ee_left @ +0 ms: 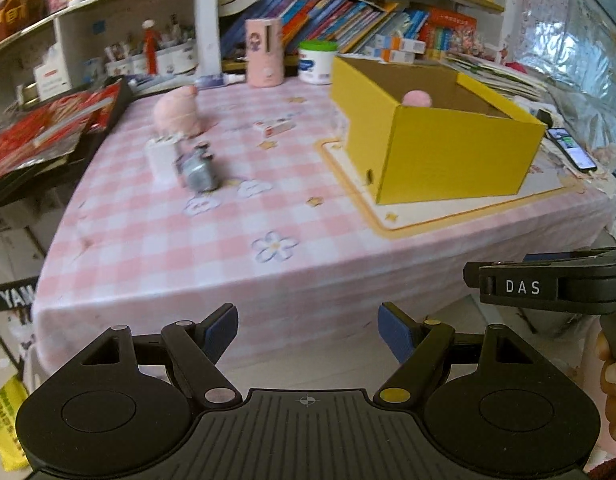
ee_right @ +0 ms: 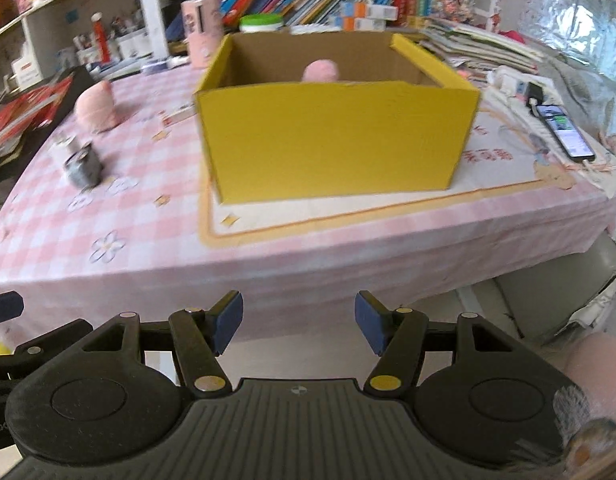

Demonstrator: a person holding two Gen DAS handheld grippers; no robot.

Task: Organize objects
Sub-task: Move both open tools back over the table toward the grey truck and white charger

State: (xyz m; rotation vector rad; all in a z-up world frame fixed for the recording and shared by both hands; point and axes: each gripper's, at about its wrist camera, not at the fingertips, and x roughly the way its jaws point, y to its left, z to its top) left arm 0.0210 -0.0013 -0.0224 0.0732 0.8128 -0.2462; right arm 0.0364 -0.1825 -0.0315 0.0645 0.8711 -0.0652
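Left of the desk (ee_left: pixel 156 240): pink plush toy (ee_left: pixel 176 114), white block (ee_left: pixel 160 160) and small grey metallic item (ee_left: pixel 198 174) grouped close together, white block and grey item touching or nearly so; blur prevents finer reading. Small white-and-red carton (ee_left: pixel 274 128) lying flat just beyond, toward centre.

Left gripper (ee_left: pixel 308 330): jaws wide apart, nothing between them, held off the near desk edge. Loose group ahead and to the left of these jaws; left hand judged the nearer one for it. Long axis of the grey item not clear from either view.

Centre to right: yellow box (ee_right: pixel 331 140), open-topped, standing on a cream mat (ee_right: pixel 347 208). Second pink plush object (ee_right: pixel 320 71) already inside, only its top showing above the rim.

Right gripper (ee_right: pixel 299 322): jaws moderately open, empty, facing the box front squarely from below the desk edge.

Surface: pink-and-white checked cloth with flower prints, draped over the near edge. Phone (ee_right: pixel 563 130) at far right, cabled.

Room: shelving behind with leaning books (ee_left: pixel 308 12), jars, pink cylindrical container (ee_left: pixel 264 52), green-lidded tub (ee_left: pixel 316 62). Cluttered.
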